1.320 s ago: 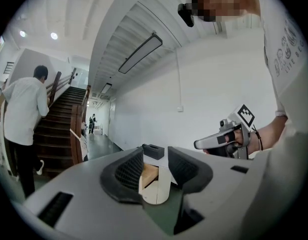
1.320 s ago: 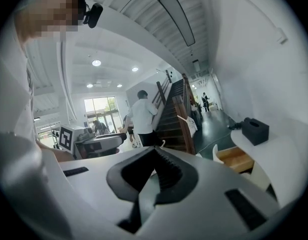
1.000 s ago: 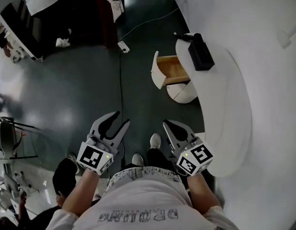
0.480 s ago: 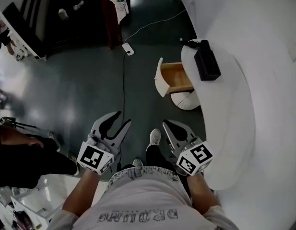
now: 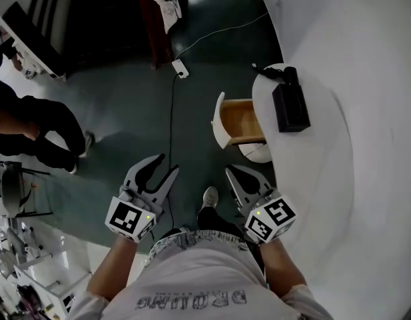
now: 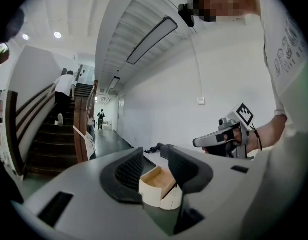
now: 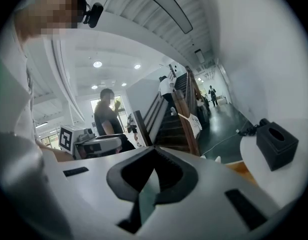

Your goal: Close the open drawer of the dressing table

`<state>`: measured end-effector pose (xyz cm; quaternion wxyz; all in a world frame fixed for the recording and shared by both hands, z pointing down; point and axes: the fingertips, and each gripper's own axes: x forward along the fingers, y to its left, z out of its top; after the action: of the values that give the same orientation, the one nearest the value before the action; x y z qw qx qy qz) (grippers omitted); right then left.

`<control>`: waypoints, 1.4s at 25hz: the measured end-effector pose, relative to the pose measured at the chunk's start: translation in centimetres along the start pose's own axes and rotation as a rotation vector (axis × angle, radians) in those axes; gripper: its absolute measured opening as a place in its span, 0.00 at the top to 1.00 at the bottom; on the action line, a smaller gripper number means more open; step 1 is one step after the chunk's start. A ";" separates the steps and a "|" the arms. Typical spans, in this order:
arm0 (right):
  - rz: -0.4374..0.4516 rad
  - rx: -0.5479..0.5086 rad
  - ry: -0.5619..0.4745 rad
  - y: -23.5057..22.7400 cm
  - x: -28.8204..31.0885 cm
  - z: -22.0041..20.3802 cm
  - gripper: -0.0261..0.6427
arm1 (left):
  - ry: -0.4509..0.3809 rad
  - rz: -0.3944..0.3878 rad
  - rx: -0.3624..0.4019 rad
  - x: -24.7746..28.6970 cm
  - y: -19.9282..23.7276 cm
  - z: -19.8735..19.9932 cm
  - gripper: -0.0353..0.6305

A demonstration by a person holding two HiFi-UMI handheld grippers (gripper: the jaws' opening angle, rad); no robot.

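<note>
Left gripper (image 5: 169, 164) gapes empty, right gripper (image 5: 230, 172) closed on nothing; drawer (image 5: 242, 120) looks light, rigid; we'd push its white front (image 5: 219, 120).

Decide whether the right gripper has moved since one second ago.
Yes. In the head view the right gripper has come nearer the open drawer; the floor between them has narrowed.

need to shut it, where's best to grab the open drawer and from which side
Probably grip the white front of the drawer at its top edge, coming from the floor side. The front stands upright, clear of the table, and the open box behind it leaves room to pinch it.
</note>
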<state>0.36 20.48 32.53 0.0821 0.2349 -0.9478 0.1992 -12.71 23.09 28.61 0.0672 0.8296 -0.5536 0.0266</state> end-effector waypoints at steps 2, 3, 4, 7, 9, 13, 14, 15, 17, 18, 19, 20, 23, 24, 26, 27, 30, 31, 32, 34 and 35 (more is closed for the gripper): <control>0.008 0.005 0.003 -2.1 0.5 0.7 0.95 | 0.006 0.008 0.004 2.1 0.4 0.1 0.69; 0.011 0.007 0.004 -3.1 0.7 1.0 0.95 | 0.009 0.013 0.005 3.1 0.5 0.1 0.69; 0.015 0.008 0.005 -4.0 0.9 1.2 0.95 | 0.012 0.017 0.005 4.0 0.7 0.1 0.69; 0.020 0.018 0.006 -6.4 1.4 2.0 0.95 | 0.027 0.024 0.006 6.4 1.1 0.2 0.69; 0.020 0.023 0.006 -7.9 1.6 2.5 0.95 | 0.035 0.026 0.006 8.0 1.3 0.3 0.69; 0.017 0.031 0.014 -10.6 1.9 2.9 0.95 | 0.038 0.025 0.008 10.8 1.6 0.3 0.69; 0.017 0.033 0.016 -11.2 2.0 2.9 0.95 | 0.038 0.025 0.009 11.4 1.7 0.3 0.69; 0.017 0.035 0.017 -11.7 2.2 3.0 0.95 | 0.038 0.025 0.010 11.9 1.8 0.3 0.69; 0.016 0.037 0.021 -12.5 2.5 3.1 0.95 | 0.037 0.025 0.009 12.8 2.2 0.3 0.69; 0.016 0.038 0.023 -12.8 2.7 3.2 0.95 | 0.038 0.026 0.007 13.1 2.4 0.3 0.69; 0.016 0.038 0.026 -13.1 2.9 3.2 0.95 | 0.039 0.027 0.006 13.4 2.5 0.2 0.69; 0.017 0.037 0.027 -13.4 3.1 3.3 0.95 | 0.040 0.028 0.005 13.7 2.6 0.1 0.69; 0.017 0.029 0.029 -14.1 3.4 3.4 0.95 | 0.040 0.028 0.003 14.5 2.9 -0.2 0.69; 0.016 0.026 0.030 -14.3 3.5 3.5 0.95 | 0.040 0.027 0.001 14.7 3.0 -0.4 0.69; 0.013 0.023 0.033 -14.7 3.6 3.6 0.95 | 0.040 0.024 -0.003 15.2 3.1 -0.6 0.69; 0.010 0.023 0.036 -14.9 3.7 3.6 0.95 | 0.040 0.022 -0.006 15.5 3.2 -0.7 0.69; -0.001 0.025 0.045 -15.5 4.1 3.6 0.95 | 0.046 0.010 -0.011 16.3 3.8 -1.1 0.69; -0.005 0.027 0.048 -15.6 4.3 3.5 0.95 | 0.050 0.004 -0.011 16.6 4.1 -1.3 0.69; -0.010 0.028 0.052 -15.7 4.6 3.5 0.95 | 0.054 -0.003 -0.011 16.9 4.3 -1.6 0.69; -0.018 0.029 0.058 -15.9 5.0 3.4 0.95 | 0.064 -0.020 -0.012 17.4 4.8 -2.2 0.69; -0.024 0.029 0.061 -16.0 5.3 3.4 0.95 | 0.068 -0.028 -0.014 17.7 5.1 -2.5 0.69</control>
<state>3.19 3.88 36.21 0.1100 0.2412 -0.9390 0.2192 -10.53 5.29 33.57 0.0924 0.8353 -0.5396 0.0501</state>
